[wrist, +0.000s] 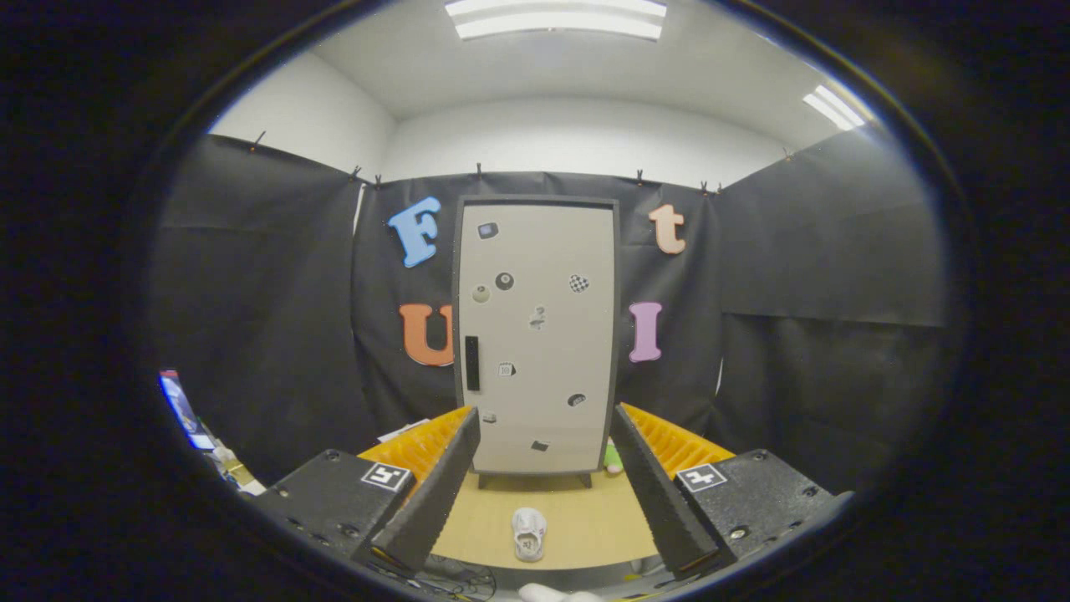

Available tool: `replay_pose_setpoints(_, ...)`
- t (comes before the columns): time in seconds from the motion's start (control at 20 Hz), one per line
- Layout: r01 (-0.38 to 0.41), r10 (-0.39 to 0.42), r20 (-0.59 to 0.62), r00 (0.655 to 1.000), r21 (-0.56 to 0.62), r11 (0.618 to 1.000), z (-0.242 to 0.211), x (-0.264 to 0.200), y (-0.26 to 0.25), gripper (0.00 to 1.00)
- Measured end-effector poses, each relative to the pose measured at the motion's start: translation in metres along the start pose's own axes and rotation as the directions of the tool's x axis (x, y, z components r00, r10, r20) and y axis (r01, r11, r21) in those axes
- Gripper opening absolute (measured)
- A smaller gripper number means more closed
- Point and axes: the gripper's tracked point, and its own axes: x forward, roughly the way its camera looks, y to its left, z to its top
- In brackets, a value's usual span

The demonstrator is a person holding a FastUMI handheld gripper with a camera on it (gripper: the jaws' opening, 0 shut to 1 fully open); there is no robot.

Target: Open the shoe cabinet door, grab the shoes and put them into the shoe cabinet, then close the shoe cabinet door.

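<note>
The shoe cabinet (536, 334) stands upright against the back wall, straight ahead beyond my fingers. Its pale door is closed and dotted with several small stickers, and a black handle (472, 364) sits on its left edge. A small white shoe (529, 533) lies on the wooden floor board (585, 518) in front of the cabinet, between my two fingers and well short of the door. My gripper (543, 468) is open, its black fingers (435, 493) spread wide with nothing between them.
A small green object (613, 458) rests on the floor by the cabinet's right foot. A screen (180, 410) and clutter sit at the far left. Something white (556, 594) shows just below the board's near edge.
</note>
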Motion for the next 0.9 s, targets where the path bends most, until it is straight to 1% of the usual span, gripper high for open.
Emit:
replay_pose_setpoints(0.15,0.007,-0.007,0.003,1.0,-0.001,1.0,-0.003,0.013,0.006,1.0)
replay_pose_setpoints(0.25,0.015,-0.015,0.0,1.0,-0.006,1.0,-0.007,0.03,0.01,1.0)
replay_pose_setpoints(0.45,0.002,-0.003,-0.003,1.0,-0.014,1.0,-0.014,0.075,0.03,1.0)
replay_pose_setpoints(0.6,-0.028,0.028,-0.005,1.0,-0.008,1.0,-0.02,0.118,0.05,1.0)
replay_pose_setpoints(0.9,-0.097,0.097,-0.012,0.995,0.0,0.995,-0.031,0.222,0.098,1.0)
